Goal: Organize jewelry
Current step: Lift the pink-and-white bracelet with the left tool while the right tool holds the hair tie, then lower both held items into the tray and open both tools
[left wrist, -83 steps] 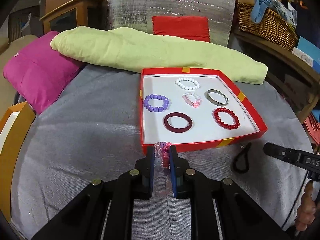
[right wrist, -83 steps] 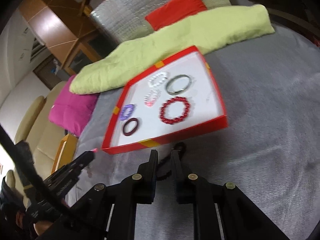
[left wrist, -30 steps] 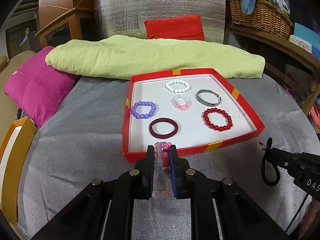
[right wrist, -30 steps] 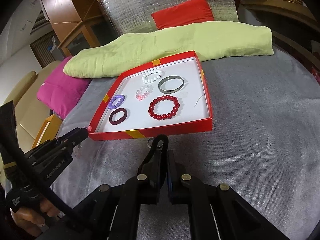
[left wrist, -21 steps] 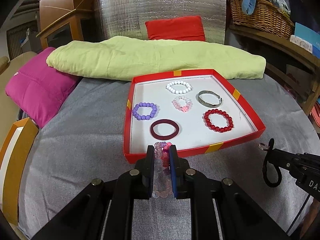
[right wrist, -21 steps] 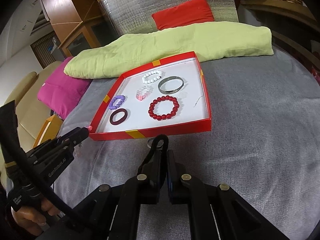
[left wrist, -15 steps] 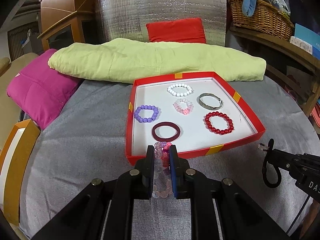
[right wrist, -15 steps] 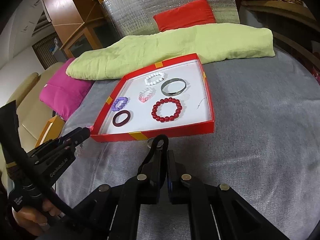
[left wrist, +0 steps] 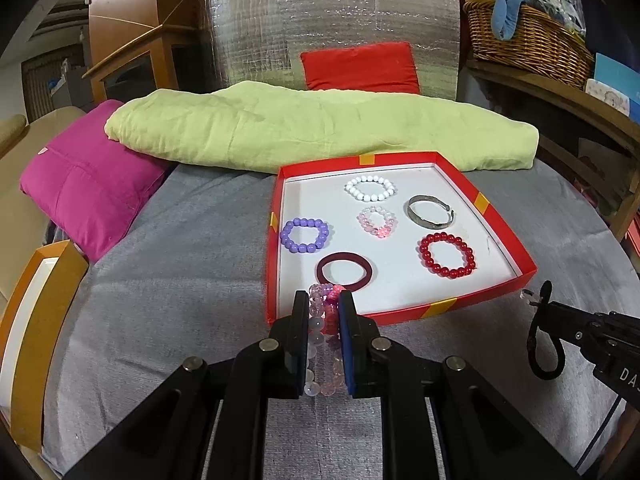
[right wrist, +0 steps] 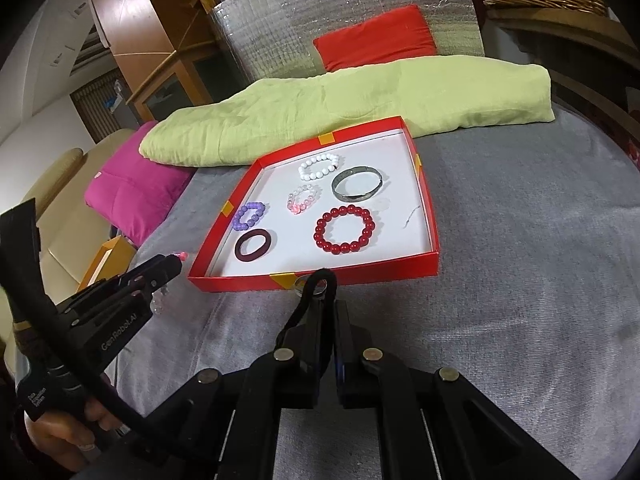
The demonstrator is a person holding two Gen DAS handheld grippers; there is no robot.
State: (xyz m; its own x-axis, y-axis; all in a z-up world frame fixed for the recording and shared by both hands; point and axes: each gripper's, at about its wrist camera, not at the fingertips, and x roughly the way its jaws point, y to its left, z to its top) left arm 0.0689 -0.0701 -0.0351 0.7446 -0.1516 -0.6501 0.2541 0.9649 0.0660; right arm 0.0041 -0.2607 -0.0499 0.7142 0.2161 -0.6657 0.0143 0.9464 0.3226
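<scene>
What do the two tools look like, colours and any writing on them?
Both are matte black with two flat, narrow fingers on angular linkage arms joined by round silver pivot pins. The left tool has blue finger pads. Its body carries white "GenRobot.AI" lettering and a thick black cable. The right tool shows white letters "DA" on its side.

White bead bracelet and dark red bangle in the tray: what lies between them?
In the left wrist view, a pale pink bead bracelet lies on the tray floor between the white bead bracelet and the dark red bangle.

Red tray [left wrist: 502, 236] with white floor, grey cloth [left wrist: 180, 280], lime quilt [left wrist: 312, 128], magenta cushion [left wrist: 84, 188]
</scene>
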